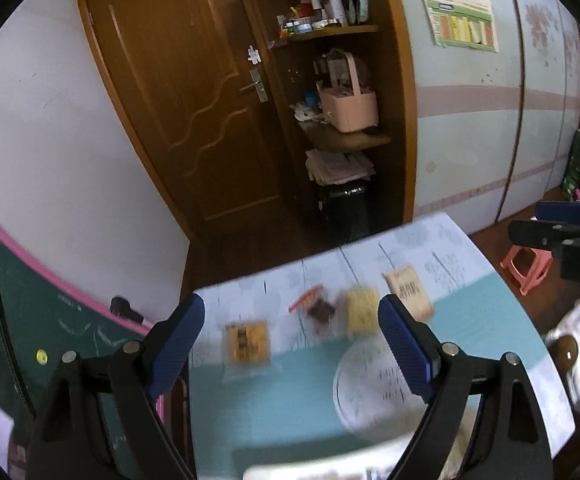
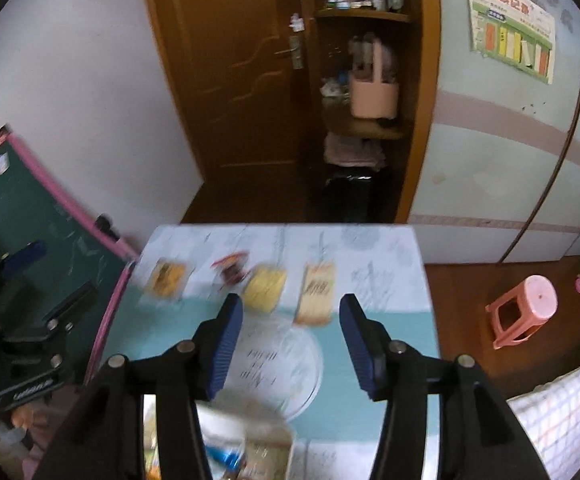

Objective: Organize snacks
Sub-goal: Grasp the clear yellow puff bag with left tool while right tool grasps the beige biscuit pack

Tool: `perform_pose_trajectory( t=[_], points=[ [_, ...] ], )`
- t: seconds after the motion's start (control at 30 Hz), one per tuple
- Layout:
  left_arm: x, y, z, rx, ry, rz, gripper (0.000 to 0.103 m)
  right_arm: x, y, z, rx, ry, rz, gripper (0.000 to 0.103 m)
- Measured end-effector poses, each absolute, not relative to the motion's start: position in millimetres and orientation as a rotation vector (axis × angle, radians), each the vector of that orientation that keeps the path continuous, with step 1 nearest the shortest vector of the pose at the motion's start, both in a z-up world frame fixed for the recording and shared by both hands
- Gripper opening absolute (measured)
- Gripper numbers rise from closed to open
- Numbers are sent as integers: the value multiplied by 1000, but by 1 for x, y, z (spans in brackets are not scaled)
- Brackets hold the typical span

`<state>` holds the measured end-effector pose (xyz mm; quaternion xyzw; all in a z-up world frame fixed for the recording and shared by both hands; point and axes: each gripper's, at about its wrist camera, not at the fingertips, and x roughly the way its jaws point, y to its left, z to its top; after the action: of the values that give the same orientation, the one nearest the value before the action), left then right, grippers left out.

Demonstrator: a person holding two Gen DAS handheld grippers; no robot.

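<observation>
Several snack packets lie in a row on the table (image 2: 370,408): an orange one (image 2: 165,278), a red-brown one (image 2: 231,268), a yellow one (image 2: 265,286) and a tan one (image 2: 318,292). A clear round plate (image 2: 285,364) sits in front of them. The same row shows blurred in the left wrist view: orange (image 1: 247,342), red-brown (image 1: 316,306), yellow (image 1: 362,310), tan (image 1: 410,294), plate (image 1: 374,388). My left gripper (image 1: 292,332) is open and empty above the table. My right gripper (image 2: 292,332) is open and empty above the plate.
A white container (image 2: 249,448) with more packets sits at the table's near edge. A green chalkboard (image 2: 29,220) leans at the left. A pink stool (image 2: 524,310) stands on the floor at right. A door and shelves are behind the table.
</observation>
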<state>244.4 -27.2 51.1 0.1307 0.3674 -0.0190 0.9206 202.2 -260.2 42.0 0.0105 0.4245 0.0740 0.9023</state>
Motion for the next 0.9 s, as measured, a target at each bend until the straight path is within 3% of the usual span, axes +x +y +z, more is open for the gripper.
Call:
perform_pose_trajectory(
  t=[0.17,0.33,0.57,0.9],
  points=[
    [320,-39,20,239,839,-20,88,274,-265,13,14,948,94,52],
    [376,-55,-62,255,1004,-39,88,320,-270,-52,50,1068,77,52],
    [401,-69,-167,297,1165,-52,88,354,-274,-156,173,1242,90,52],
    [405,-93,-222,326,1229,-121,88,372,-250,-223,189,1337,101,52]
  ],
)
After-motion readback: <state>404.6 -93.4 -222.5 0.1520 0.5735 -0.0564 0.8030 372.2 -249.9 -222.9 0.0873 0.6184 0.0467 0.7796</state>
